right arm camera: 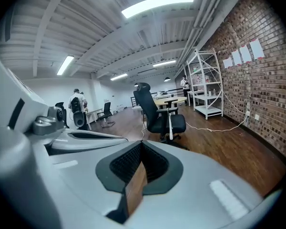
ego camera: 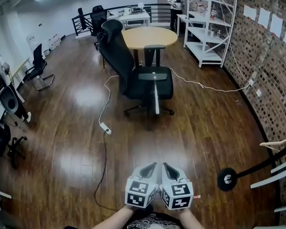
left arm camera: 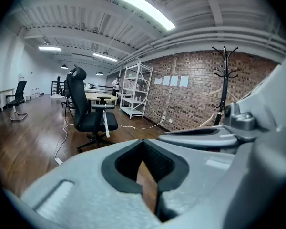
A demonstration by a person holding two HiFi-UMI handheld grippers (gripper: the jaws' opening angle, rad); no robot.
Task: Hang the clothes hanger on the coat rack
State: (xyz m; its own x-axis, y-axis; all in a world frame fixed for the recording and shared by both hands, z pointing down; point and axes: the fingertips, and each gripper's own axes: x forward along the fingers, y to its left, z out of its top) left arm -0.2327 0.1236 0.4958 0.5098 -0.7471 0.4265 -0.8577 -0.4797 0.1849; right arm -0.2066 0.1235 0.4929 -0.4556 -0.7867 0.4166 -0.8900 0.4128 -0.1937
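Wooden floor (ego camera: 76,128), office chair (ego camera: 148,80) ahead, coat rack (left arm camera: 223,94) right

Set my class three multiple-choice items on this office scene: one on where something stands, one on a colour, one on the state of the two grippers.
1. Where does the black office chair stand?
A) between the round table and the left gripper and right gripper
B) behind that table
C) on top of that table

2. What colour is the shelving unit by the brick wall?
A) black
B) white
C) red

3. How do both grippers' jaws stand?
A) both wide open
B) one open, one shut
C) both shut, empty

Answers:
1 A: the head view shows the chair ahead of the grippers, with the table beyond it.
2 B: its frame and shelves are white.
3 C: in each gripper view the pads meet with nothing between them.
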